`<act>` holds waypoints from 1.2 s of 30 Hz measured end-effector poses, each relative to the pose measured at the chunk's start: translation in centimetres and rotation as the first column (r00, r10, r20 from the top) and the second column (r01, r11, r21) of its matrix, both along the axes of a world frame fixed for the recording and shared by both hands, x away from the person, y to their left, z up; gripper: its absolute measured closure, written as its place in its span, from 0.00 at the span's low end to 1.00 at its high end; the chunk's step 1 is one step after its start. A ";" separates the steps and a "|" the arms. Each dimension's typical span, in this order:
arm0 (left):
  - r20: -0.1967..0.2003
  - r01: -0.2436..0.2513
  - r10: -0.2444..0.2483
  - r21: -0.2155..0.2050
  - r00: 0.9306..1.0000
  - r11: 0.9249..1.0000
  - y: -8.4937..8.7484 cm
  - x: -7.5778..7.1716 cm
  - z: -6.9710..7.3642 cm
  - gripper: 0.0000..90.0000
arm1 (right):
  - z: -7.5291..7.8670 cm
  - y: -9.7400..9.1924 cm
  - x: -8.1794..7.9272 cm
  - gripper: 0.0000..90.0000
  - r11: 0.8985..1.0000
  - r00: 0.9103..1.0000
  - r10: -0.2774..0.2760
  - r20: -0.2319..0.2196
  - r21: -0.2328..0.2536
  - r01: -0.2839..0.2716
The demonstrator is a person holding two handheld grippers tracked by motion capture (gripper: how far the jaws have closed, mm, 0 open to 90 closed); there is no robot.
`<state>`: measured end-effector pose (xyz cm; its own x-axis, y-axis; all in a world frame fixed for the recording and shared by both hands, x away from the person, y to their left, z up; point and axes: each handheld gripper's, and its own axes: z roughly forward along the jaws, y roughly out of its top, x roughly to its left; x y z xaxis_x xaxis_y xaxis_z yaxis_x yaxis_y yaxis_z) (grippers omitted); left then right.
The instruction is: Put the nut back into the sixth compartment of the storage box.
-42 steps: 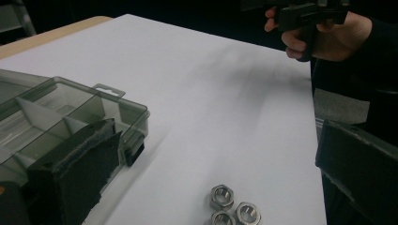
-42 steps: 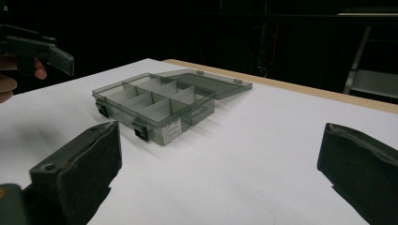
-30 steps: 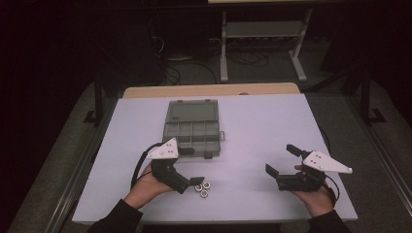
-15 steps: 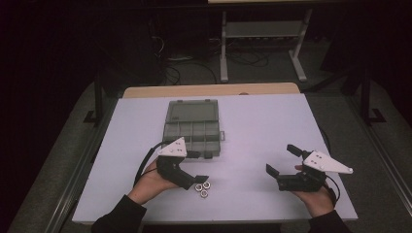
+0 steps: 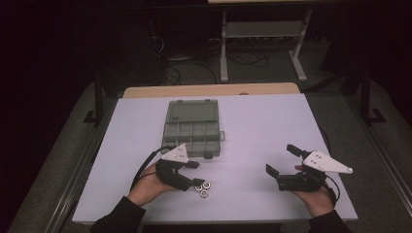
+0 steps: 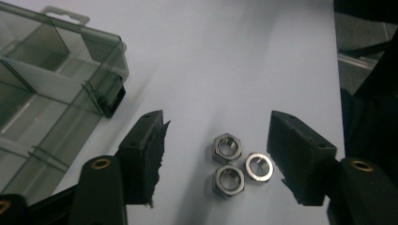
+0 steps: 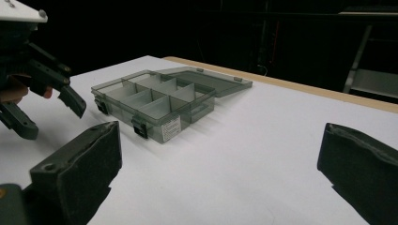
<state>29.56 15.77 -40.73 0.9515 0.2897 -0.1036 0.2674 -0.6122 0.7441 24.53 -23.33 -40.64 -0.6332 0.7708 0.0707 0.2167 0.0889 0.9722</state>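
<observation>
Three metal hex nuts (image 5: 202, 187) (image 6: 237, 162) lie close together on the white table (image 5: 252, 126). My left gripper (image 5: 194, 175) (image 6: 217, 123) is low over them with one jaw on each side. Its jaws have just been closing, and the pads still stand apart from the nuts. A grey clear compartment box (image 5: 192, 127) (image 6: 47, 93) (image 7: 155, 101) sits behind with its lid laid open. My right gripper (image 5: 282, 160) (image 7: 220, 154) rests at the front right, open and with nothing between its fingers. The left gripper (image 7: 51, 117) also appears at the left of the right gripper view.
The table's wooden far edge (image 5: 209, 91) runs behind the box. A metal stand (image 5: 262, 34) and cables lie on the dark floor beyond. Bare white tabletop stretches between the two grippers and to the right of the box.
The left gripper's jaws have narrowed around the three nuts, and the hand has shifted slightly. The right gripper has not moved.
</observation>
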 end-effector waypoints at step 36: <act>-0.055 0.053 -0.047 0.112 0.997 0.992 -0.7 -0.4 -2.8 0.69 | -0.1 -0.1 0.1 0.00 1.000 1.000 -0.002 -0.007 -0.012 0.002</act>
